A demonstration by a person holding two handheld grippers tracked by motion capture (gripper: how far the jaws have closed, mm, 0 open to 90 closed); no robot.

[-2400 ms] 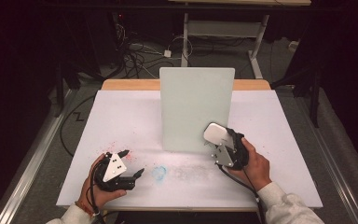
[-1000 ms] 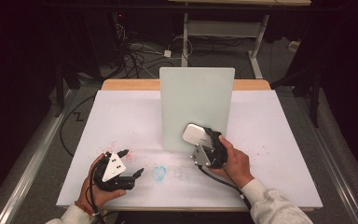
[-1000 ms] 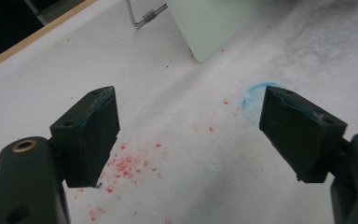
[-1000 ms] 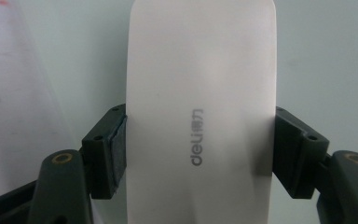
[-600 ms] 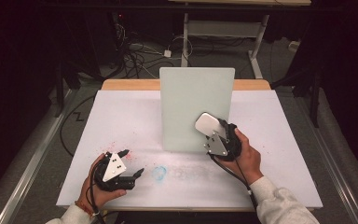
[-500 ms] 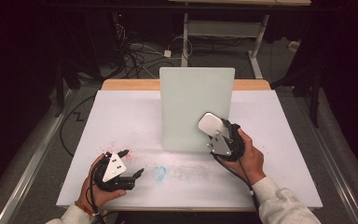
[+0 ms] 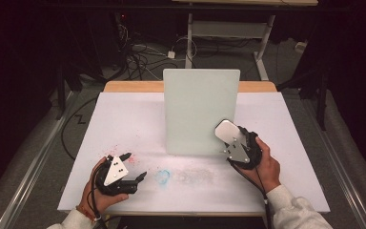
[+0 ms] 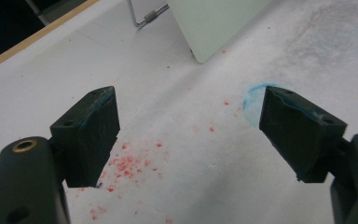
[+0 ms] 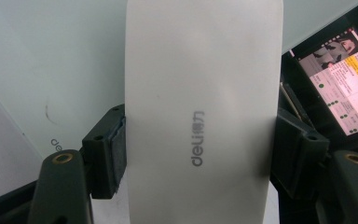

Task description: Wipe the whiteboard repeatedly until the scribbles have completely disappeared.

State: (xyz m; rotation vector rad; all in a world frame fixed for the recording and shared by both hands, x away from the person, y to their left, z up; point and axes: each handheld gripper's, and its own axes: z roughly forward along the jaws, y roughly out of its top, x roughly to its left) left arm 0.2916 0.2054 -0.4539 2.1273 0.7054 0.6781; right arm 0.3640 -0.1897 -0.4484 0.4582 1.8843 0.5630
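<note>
Overhead, the board [image 7: 201, 110] stands upright near the middle of the tabletop [image 7: 124, 119]. At the board's lower right corner, the right tool [image 7: 228, 136] holds an eraser [image 7: 226, 130] against the board's face, the person's right hand [image 7: 263, 164] behind it. The left tool [image 7: 134, 166] rests on the tabletop well to the lower left of the board, jaws spread and holding nothing, with a blue smudge [image 7: 162, 177] just right of it and red specks [image 7: 124, 157] around it.

From the left tool's camera, the two jaws stand wide apart over the white tabletop [image 8: 51, 74]; the board's corner [image 8: 214, 23] lies beyond them, the blue smudge [image 8: 254, 95] beside the right jaw, red specks [image 8: 126, 165] nearer the left jaw.

From the right tool's camera, the jaws pinch the white eraser [image 9: 203, 107] by its long sides, the board [image 9: 51, 60] close behind it. A lit screen [image 9: 342, 79] shows past the board's edge.
</note>
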